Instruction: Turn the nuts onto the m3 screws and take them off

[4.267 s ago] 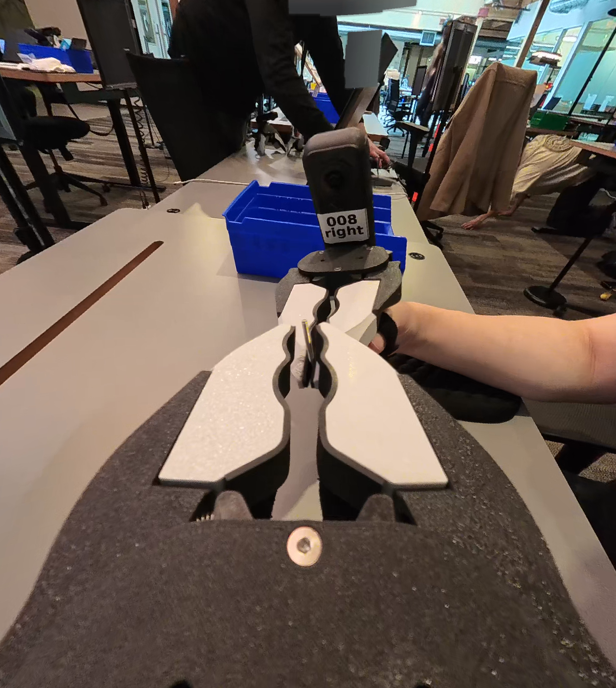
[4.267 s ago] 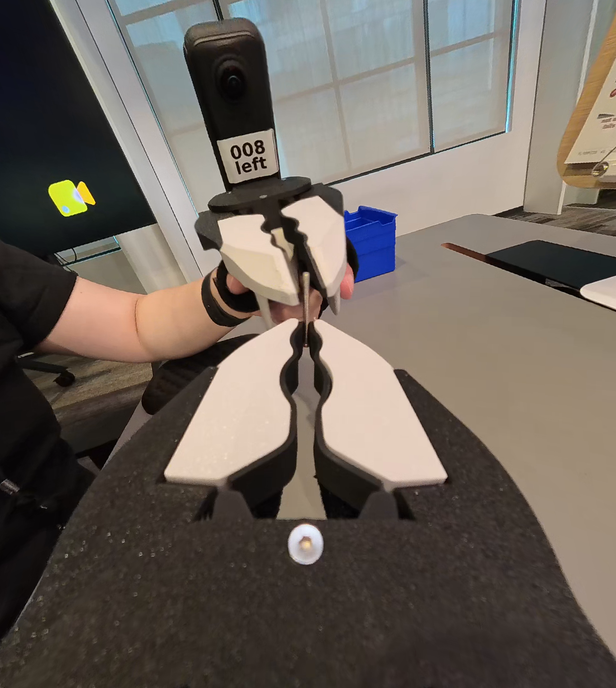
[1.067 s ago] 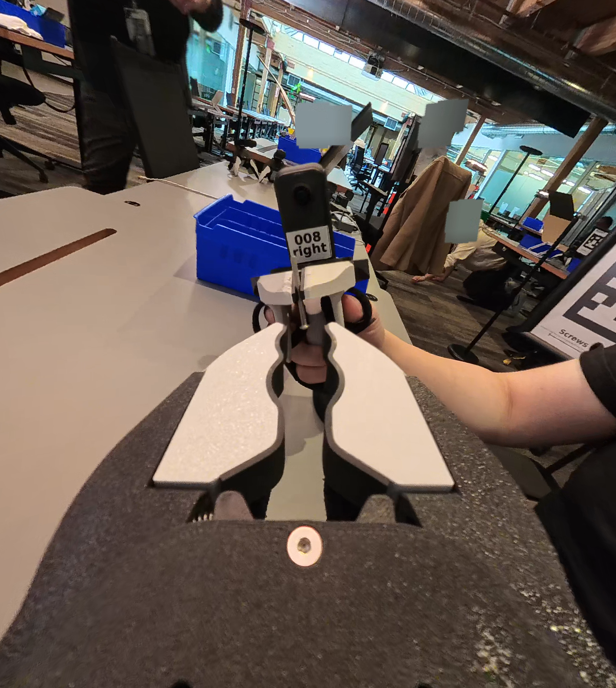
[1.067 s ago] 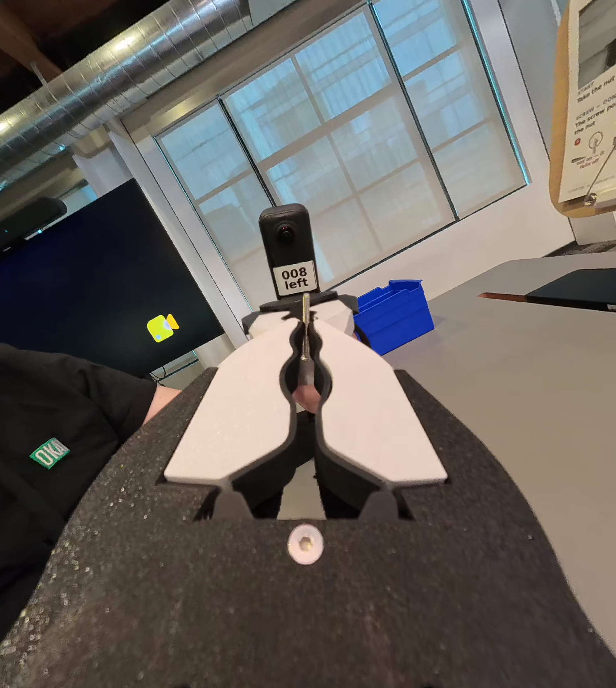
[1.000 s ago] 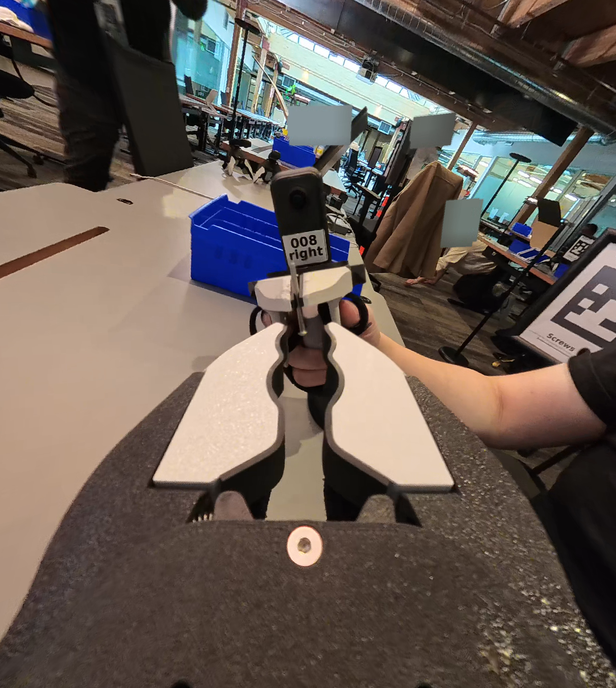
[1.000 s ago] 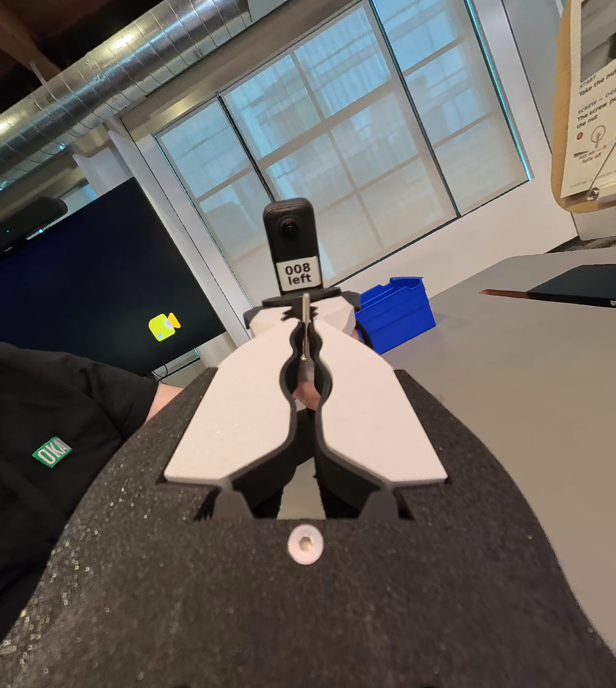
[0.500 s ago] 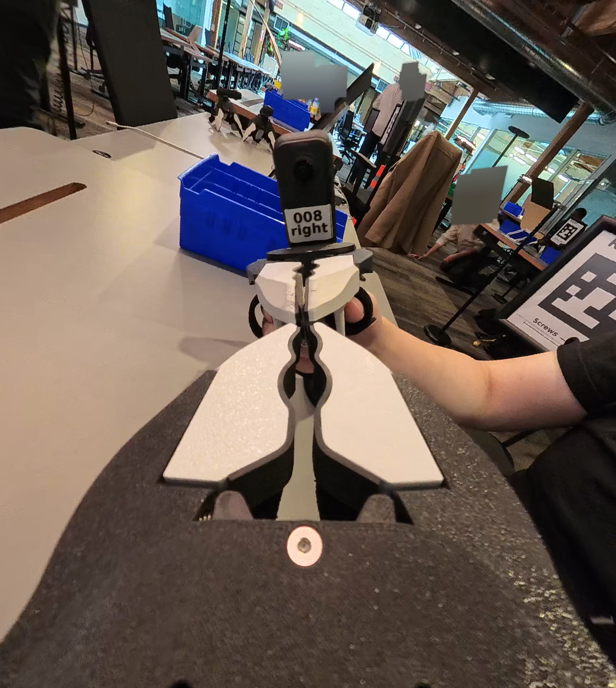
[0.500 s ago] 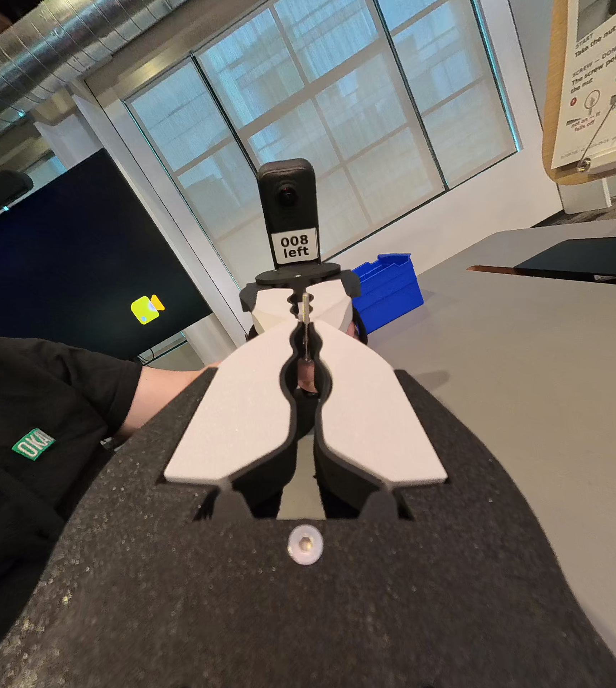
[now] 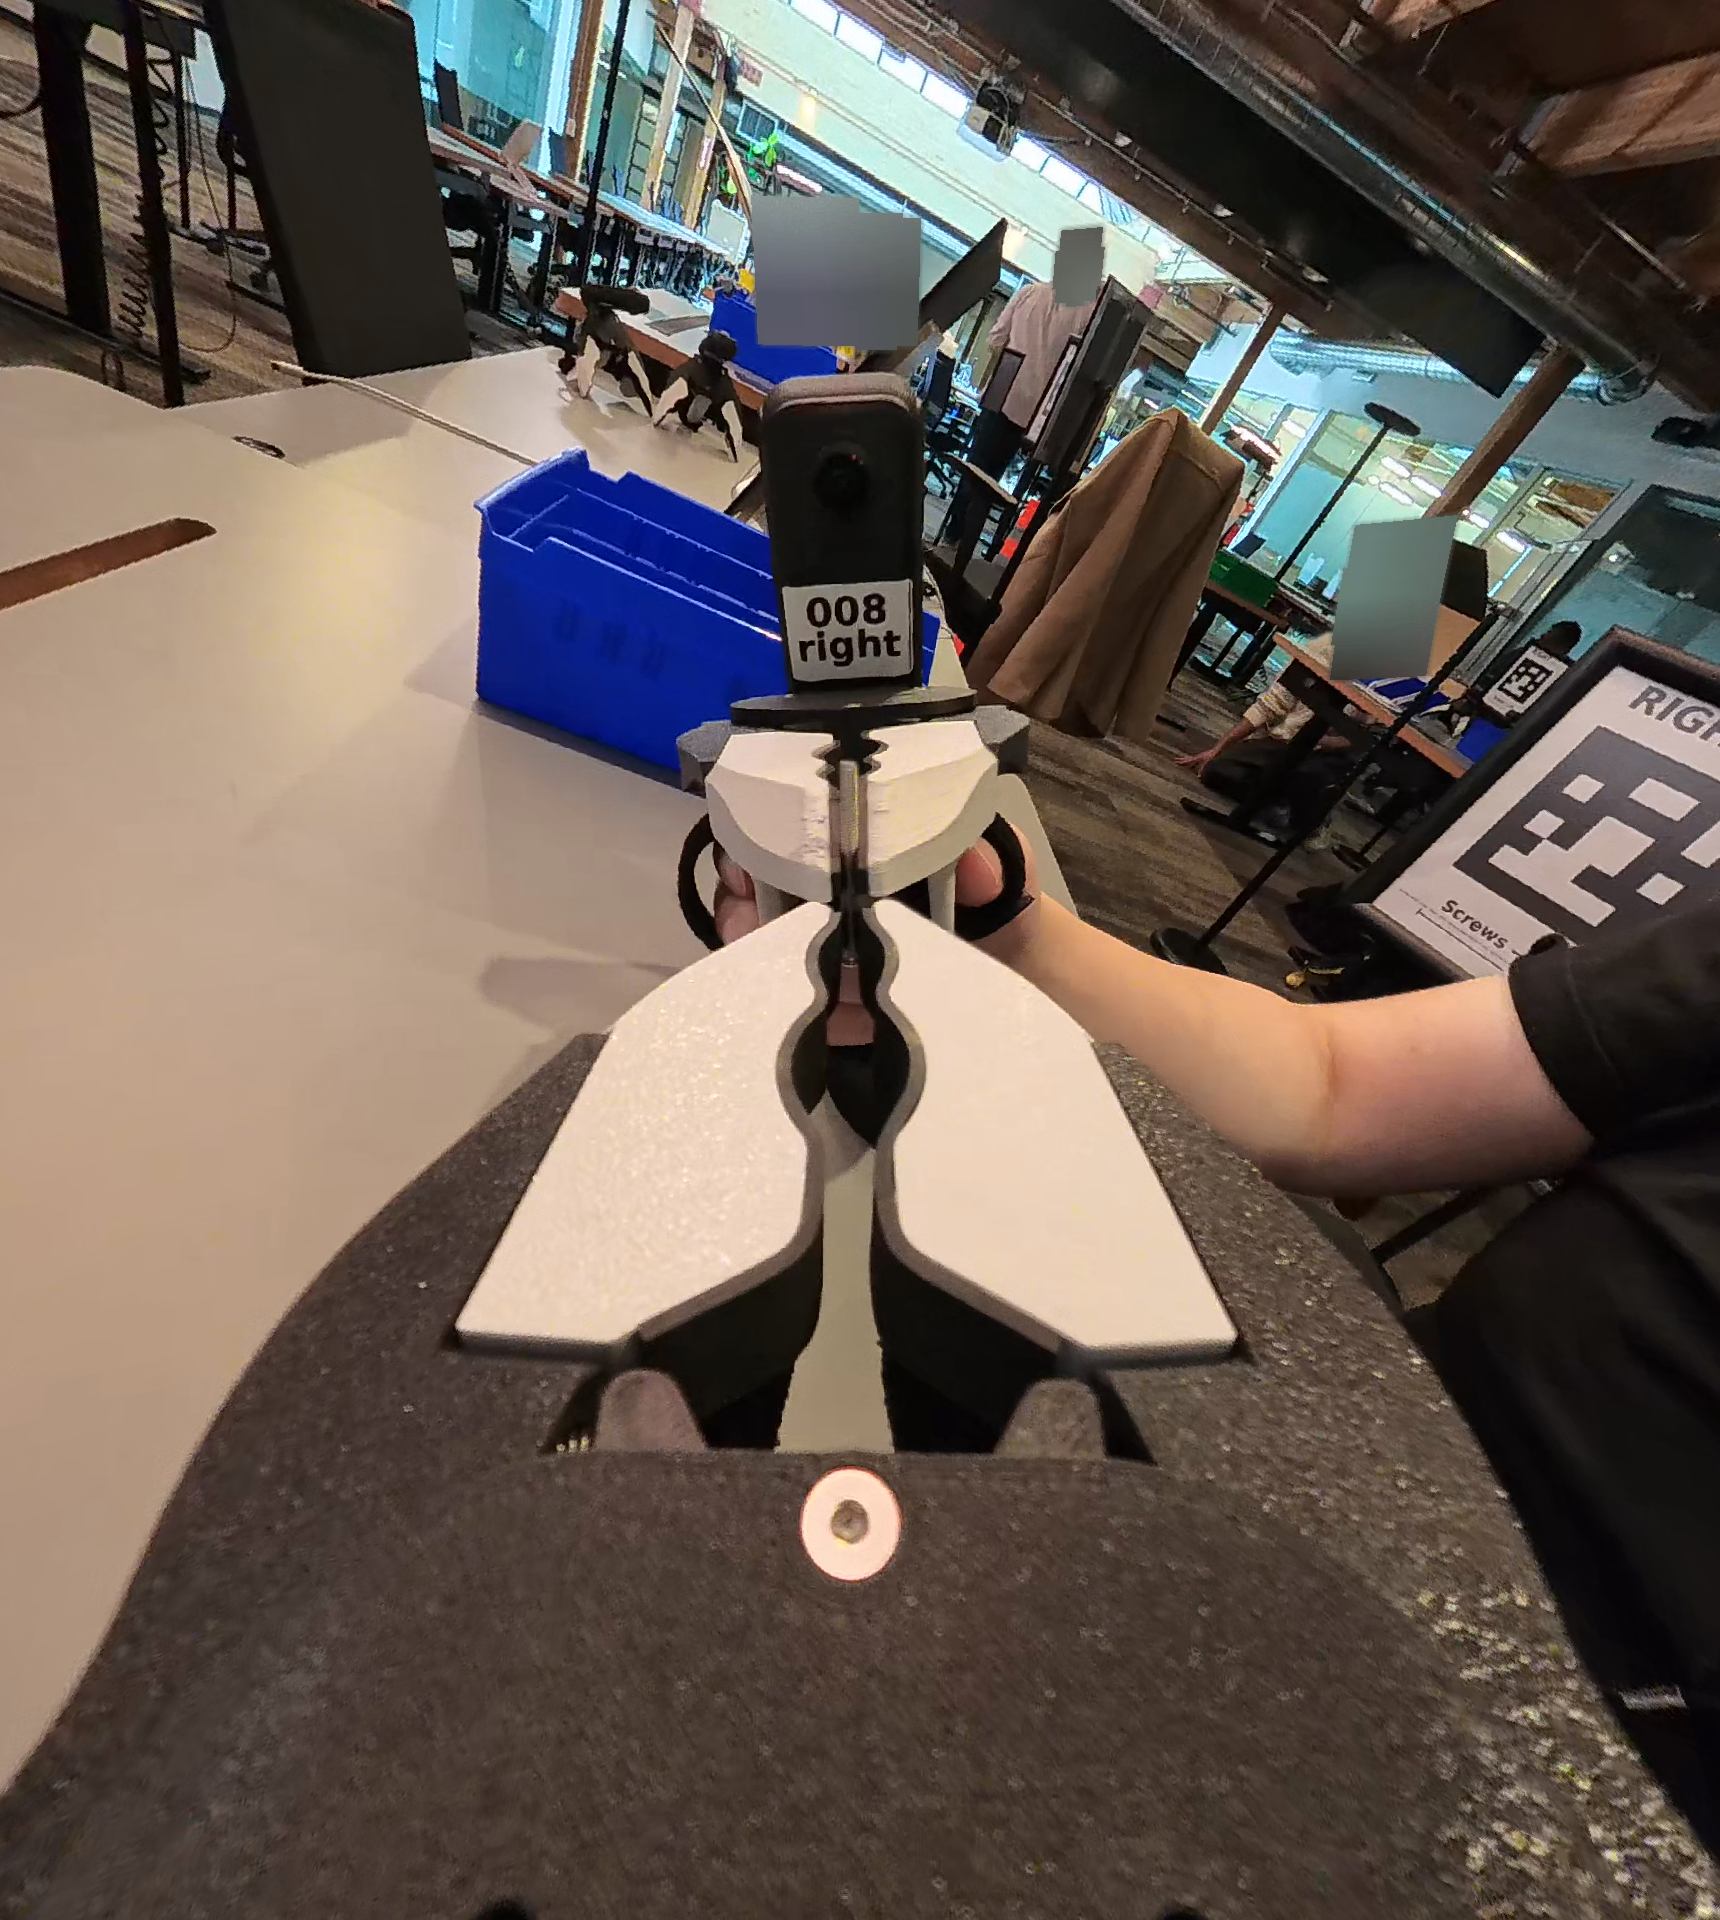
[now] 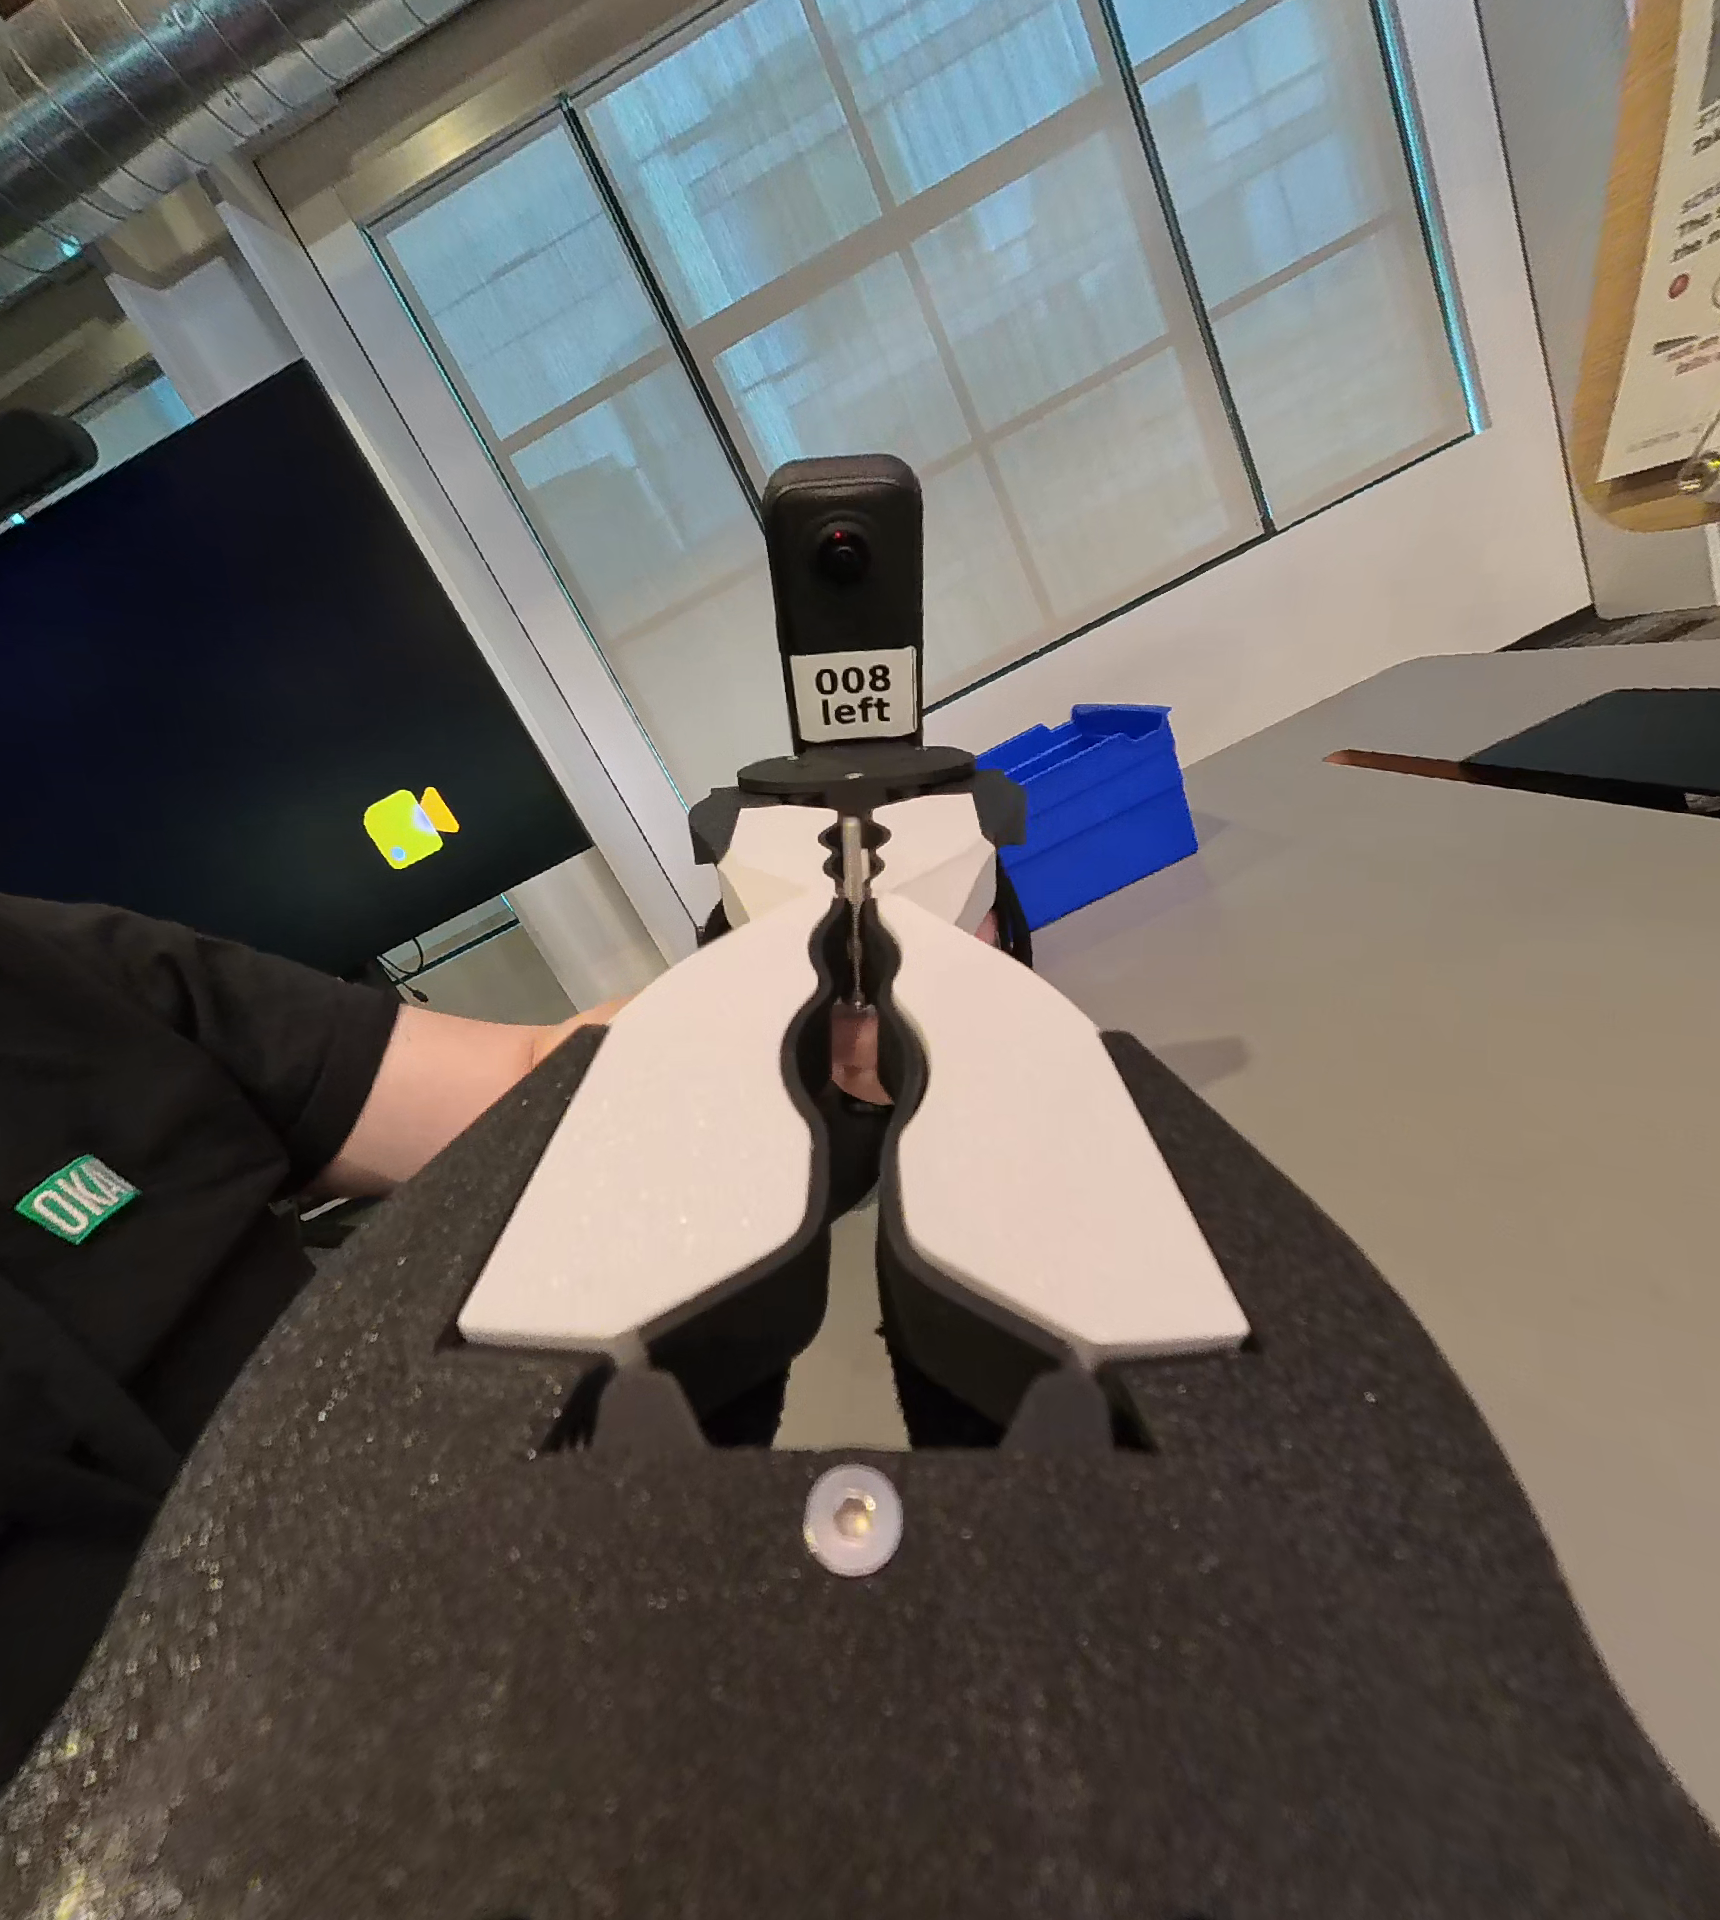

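My left gripper [image 9: 848, 916] and right gripper [image 10: 851, 920] meet tip to tip in the air above the grey table [image 9: 160, 831]. A thin silver m3 screw [image 10: 851, 961] spans both sets of tips. The right gripper is shut on its near end. The screw also shows in the left wrist view [image 9: 848, 821], inside the right gripper [image 9: 848, 883]. My left gripper is shut on the screw's other end, where the nut sits. The nut itself is hidden between the pads. In the right wrist view the left gripper [image 10: 851, 883] faces me. A hand holds each gripper.
A blue bin [image 9: 627, 623] stands on the table behind the grippers and also shows in the right wrist view [image 10: 1095, 821]. A framed sign [image 9: 1614, 831] stands at the right. A dark monitor [image 10: 160, 675], a black mat [image 10: 1666, 743] and a wooden instruction board [image 10: 1718, 260] are around. People stand far back. Less than 4 cm separates the two grippers' tips.
A second ago my left jaws stood slightly apart around the screw; now they are shut. Both grippers have tipped down a little and drawn closer together. The right gripper has kept hold of the screw.
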### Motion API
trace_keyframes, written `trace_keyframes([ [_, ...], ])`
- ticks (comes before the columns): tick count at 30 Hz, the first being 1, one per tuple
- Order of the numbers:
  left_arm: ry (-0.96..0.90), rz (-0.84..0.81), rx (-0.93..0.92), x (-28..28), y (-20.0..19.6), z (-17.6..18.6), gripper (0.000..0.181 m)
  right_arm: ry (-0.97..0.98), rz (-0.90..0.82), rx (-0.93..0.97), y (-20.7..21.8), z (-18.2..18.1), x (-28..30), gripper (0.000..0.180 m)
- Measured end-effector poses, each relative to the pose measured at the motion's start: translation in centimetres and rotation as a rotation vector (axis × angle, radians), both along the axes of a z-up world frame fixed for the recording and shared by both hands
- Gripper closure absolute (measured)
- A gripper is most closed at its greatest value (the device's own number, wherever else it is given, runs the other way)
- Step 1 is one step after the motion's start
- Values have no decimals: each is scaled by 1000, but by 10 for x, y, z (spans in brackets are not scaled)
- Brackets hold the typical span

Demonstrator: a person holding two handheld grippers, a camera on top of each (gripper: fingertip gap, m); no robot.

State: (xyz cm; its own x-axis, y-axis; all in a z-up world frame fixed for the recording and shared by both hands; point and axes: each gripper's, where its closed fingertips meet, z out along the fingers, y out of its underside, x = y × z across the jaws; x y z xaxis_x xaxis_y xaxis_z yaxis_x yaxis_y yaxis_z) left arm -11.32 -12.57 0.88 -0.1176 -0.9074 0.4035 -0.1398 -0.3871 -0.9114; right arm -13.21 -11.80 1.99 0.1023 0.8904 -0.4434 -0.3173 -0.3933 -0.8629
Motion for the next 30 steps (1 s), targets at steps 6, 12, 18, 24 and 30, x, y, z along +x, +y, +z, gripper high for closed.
trace_keyframes([
  [6,-45,79,42,-24,7,5,179,41,-87,103,0,15,8,166],
  [12,-67,268,52,-77,42,-4,179,-552,-254,169,33,-60,20,172],
  [18,-50,337,132,-86,48,-20,179,-1061,-28,264,43,-146,1,172],
  [24,-37,332,174,-83,44,-23,179,-1147,68,306,56,-171,-7,163],
  [30,-40,308,148,-82,43,-25,179,-1095,102,246,57,-172,-11,165],
])
